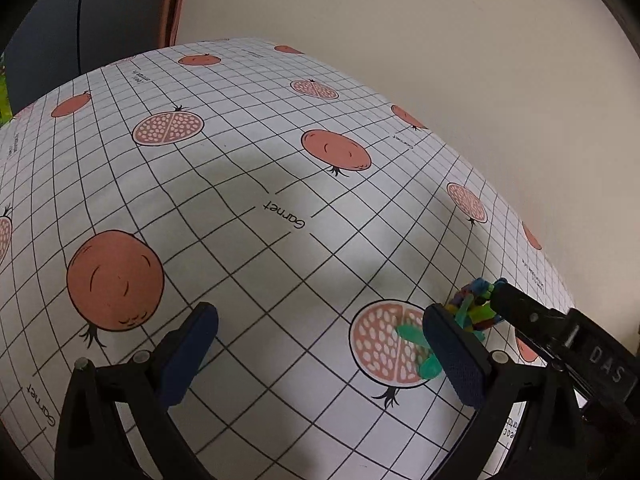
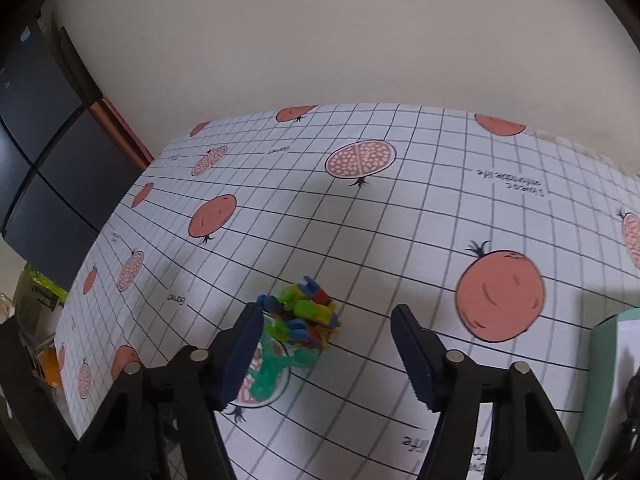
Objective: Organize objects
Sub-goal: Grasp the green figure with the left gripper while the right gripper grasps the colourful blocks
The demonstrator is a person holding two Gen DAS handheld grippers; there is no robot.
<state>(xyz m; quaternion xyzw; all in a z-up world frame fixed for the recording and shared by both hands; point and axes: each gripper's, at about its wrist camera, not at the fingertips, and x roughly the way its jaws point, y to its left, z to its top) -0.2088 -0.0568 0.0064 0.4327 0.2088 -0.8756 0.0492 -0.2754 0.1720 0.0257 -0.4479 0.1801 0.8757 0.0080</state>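
Both grippers are spread wide and hold nothing: the left gripper (image 1: 320, 356), the right gripper (image 2: 328, 356). The heap of small coloured plastic pieces (image 2: 306, 312) lies on the pomegranate-print tablecloth (image 2: 400, 220), far from the desk's back edge, just ahead of the right gripper's left finger (image 2: 240, 356), seemingly gathered there for sorting.

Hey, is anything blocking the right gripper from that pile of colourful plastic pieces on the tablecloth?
Nothing visible. The right gripper has its jaws open, and the pile of colourful plastic pieces lies just ahead on the pomegranate-print tablecloth, toward its left finger.
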